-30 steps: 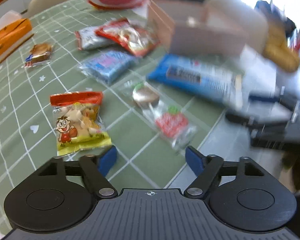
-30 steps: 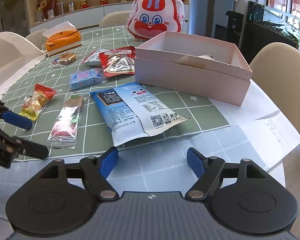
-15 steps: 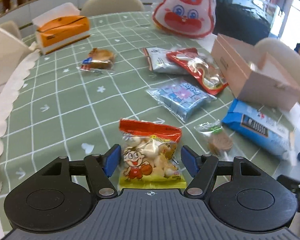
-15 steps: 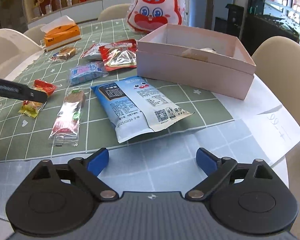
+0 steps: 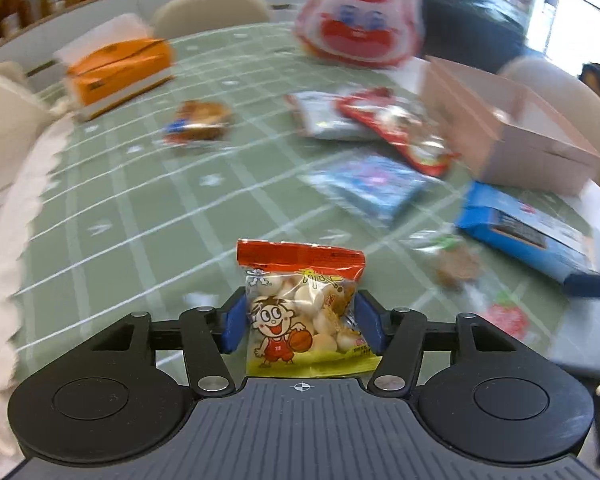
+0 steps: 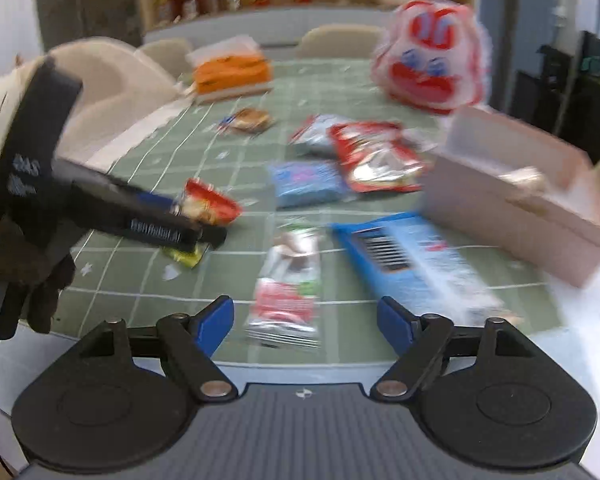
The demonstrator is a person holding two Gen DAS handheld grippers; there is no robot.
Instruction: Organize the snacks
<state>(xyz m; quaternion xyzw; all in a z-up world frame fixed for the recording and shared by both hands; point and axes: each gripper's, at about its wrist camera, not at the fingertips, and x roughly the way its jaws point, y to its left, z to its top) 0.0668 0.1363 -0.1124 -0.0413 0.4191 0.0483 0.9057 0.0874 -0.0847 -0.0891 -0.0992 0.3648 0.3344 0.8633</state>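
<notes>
My left gripper (image 5: 300, 322) is shut on the yellow and red cartoon snack bag (image 5: 306, 316), with its blue pads pressing both sides. In the right wrist view the same bag (image 6: 204, 208) sits in the left gripper (image 6: 196, 232) just above the green cloth. My right gripper (image 6: 306, 322) is open and empty, low over the near table edge, with a clear red snack pack (image 6: 286, 284) between and beyond its fingers. A large blue bag (image 6: 412, 264) lies right of that pack. The open pink box (image 6: 516, 196) stands at the right.
A light blue packet (image 5: 370, 184), a red packet (image 5: 396, 128), a silver packet (image 5: 320, 116) and a small brown pastry (image 5: 200, 122) lie on the green checked tablecloth (image 5: 140, 200). An orange tissue box (image 5: 118, 70) and a rabbit-face bag (image 5: 358, 16) stand at the back. Chairs surround the table.
My left gripper has closed on the cartoon snack bag, which lay loose between its open fingers before. My right gripper has swung left and down toward the clear red pack, staying open.
</notes>
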